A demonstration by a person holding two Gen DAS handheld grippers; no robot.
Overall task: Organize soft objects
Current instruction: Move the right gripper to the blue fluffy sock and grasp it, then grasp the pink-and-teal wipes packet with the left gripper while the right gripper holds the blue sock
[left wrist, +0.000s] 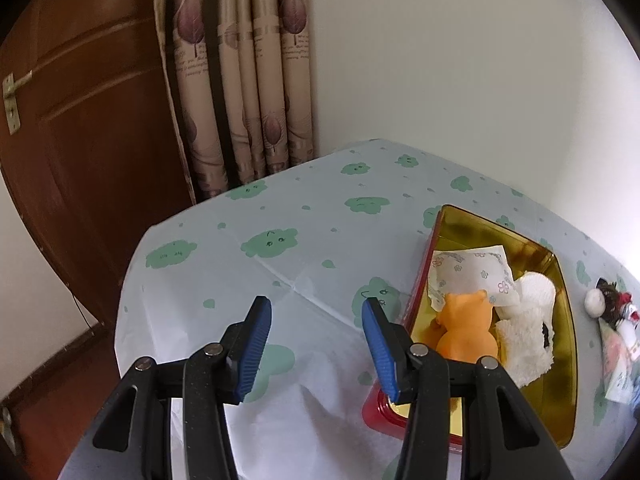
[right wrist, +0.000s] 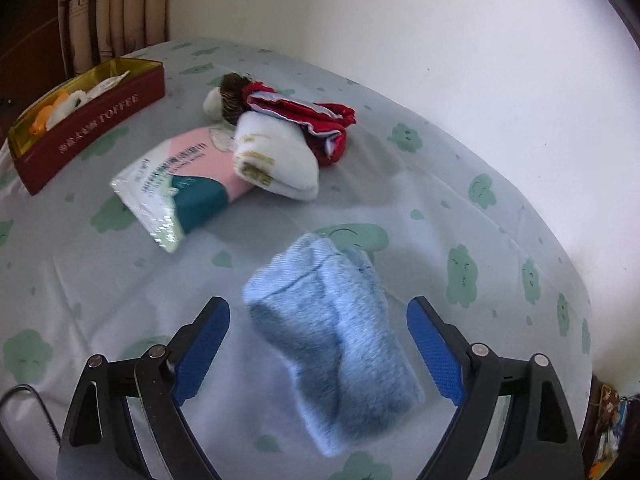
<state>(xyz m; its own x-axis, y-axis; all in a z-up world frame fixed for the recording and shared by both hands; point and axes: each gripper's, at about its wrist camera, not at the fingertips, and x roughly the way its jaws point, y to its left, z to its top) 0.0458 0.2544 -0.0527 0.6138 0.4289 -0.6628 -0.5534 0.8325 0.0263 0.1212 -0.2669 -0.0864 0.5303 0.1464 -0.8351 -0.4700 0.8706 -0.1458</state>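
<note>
Straddling the folded blue towel [right wrist: 336, 344], the right gripper [right wrist: 320, 344] stands with its jaws wide and nothing pinched yet; the towel lies on the tablecloth [right wrist: 440, 184], well apart from the red tin [right wrist: 92, 124]. Lower squarely and close across the thick middle (plush slips at the edges). The left gripper [left wrist: 316, 344] waits empty, partly open, beside the tin.

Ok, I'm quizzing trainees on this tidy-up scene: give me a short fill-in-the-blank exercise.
1. The orange toy lies inside the red ____.
2. The fluffy cloth between the right gripper jaws is light ____.
3. The left gripper holds ____.
4. The tablecloth pattern is ____ clouds.

Missing: tin; blue; nothing; green
</note>
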